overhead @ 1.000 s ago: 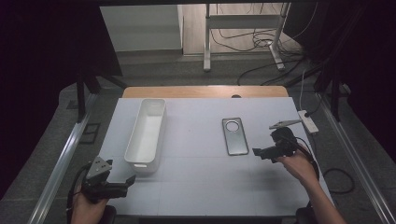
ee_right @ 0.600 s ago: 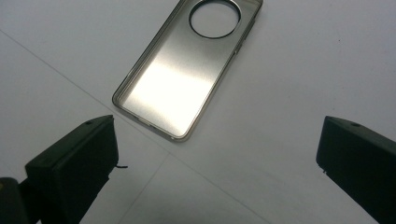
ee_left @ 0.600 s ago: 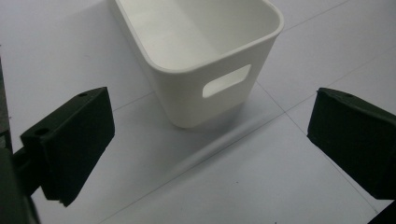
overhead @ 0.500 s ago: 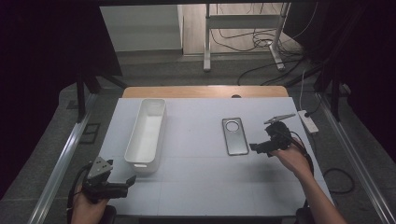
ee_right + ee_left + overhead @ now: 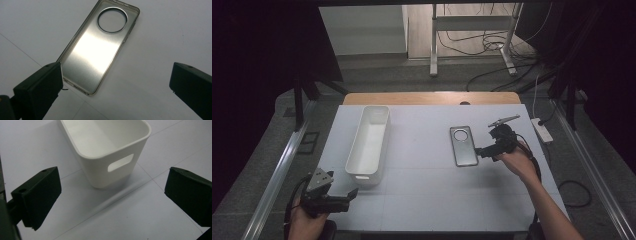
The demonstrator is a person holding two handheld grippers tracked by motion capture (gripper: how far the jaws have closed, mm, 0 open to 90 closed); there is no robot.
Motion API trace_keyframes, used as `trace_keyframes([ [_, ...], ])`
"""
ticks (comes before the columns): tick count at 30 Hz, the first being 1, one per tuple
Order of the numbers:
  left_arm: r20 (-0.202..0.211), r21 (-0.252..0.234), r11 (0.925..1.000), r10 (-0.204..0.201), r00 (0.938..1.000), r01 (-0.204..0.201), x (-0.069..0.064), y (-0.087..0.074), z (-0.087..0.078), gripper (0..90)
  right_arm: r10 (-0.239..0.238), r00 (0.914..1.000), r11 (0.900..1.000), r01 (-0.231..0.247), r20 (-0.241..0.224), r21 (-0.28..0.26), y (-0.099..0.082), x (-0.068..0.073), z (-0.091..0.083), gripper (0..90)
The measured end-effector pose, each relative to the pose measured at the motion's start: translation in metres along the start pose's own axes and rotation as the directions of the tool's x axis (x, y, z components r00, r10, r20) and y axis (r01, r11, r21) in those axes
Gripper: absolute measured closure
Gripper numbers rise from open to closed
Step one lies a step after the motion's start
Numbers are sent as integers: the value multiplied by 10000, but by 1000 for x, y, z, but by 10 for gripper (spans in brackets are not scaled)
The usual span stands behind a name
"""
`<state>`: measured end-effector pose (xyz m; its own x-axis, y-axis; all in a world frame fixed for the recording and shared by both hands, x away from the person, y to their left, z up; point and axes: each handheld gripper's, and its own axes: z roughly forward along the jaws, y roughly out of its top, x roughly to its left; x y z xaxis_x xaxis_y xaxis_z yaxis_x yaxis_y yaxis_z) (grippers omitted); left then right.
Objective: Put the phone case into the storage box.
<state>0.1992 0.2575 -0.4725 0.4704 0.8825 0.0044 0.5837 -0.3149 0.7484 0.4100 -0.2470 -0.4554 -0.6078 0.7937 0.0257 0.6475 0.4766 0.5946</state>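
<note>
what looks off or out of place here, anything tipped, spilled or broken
Nothing stands out. The phone case lies flat on the table, whole, by the open right gripper. The white bin stands upright and empty, ahead of the open left gripper.

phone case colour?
Translucent smoky grey phone case, darker ring around the round camera cutout; the right gripper view shows it best.

A clear phone case (image 5: 96,50) lies flat on the white tabletop (image 5: 162,37); the hand-held gripper (image 5: 115,86) hovers above, jaws wide apart.
</note>
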Motion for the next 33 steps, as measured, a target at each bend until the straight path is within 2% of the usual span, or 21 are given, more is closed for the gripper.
trace_keyframes([
  [8, -39, 66, 9999, 81, 10000, -80, -1, 0, 0, 15, 148, 9999, 9999, -147, -73, 71, 9, 0, 9, 0],
  [18, -37, 60, 9999, 96, 9999, -95, -1, 0, 0, 15, 61, 9999, 9998, -59, -114, 169, 21, 1, 20, 0],
  [23, -30, 53, 9999, 85, 10000, -85, -1, 0, 0, 16, 80, 10000, 9997, -79, -8, 252, 23, 0, 27, 0],
  [27, -20, 50, 9999, 96, 10000, -96, -1, 0, 0, 16, 16, 9997, 9996, -23, 232, 274, 30, 2, 33, 0],
  [33, -16, 39, 10000, 86, 10000, -86, -1, 0, 0, 16, 200, 9993, 9995, -208, 330, 243, 39, 4, 37, 0],
])
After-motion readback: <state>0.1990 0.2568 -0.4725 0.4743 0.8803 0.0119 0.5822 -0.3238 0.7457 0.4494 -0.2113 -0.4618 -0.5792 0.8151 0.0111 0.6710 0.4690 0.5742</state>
